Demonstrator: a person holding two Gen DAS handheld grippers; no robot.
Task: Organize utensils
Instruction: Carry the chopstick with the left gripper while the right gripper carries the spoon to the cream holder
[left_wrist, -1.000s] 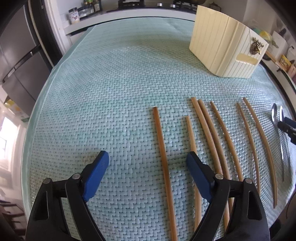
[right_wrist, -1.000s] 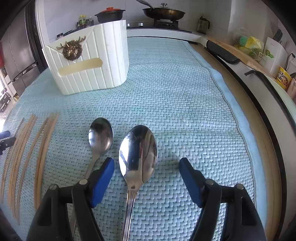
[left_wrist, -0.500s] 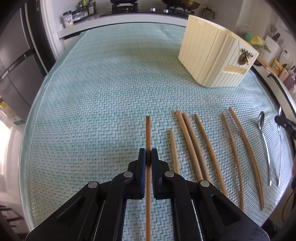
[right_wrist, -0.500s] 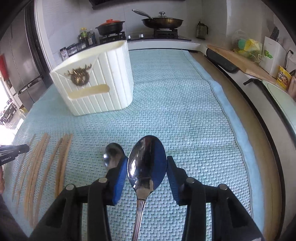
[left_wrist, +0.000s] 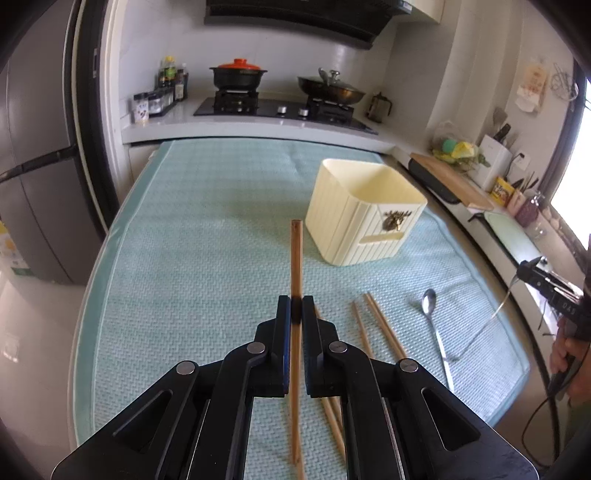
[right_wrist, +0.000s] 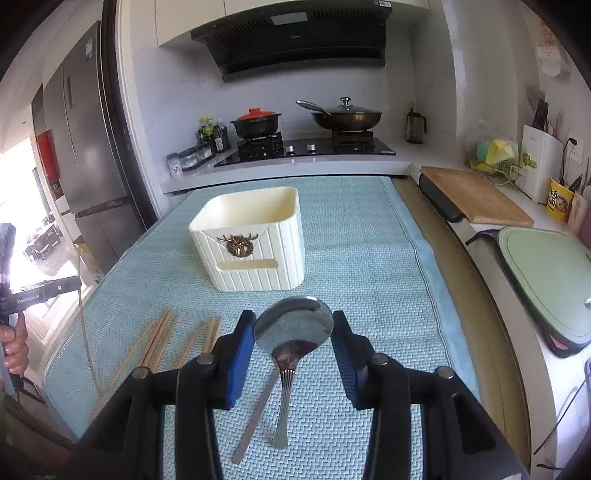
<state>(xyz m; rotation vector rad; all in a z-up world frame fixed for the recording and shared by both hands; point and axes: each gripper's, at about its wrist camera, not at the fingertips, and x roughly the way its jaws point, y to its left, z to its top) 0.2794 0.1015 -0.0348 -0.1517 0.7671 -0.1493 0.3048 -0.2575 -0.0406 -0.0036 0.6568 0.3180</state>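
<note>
- One chopstick is being gripped by the left claw, pointing forward beyond it.
- The right claw is clamping the big spoon; the cream holder is standing ahead.

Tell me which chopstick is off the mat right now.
The chopstick clamped in the left tool, pointing toward the cream holder. The other chopsticks lie flat on the mat.

chopsticks 7: one held chopstick, six loose chopsticks by the left edge of the mat | spoons 2: held spoon, loose spoon near the mat's right edge | cream holder 1 | grippers 2: left gripper, right gripper | lidded pots 2
</note>
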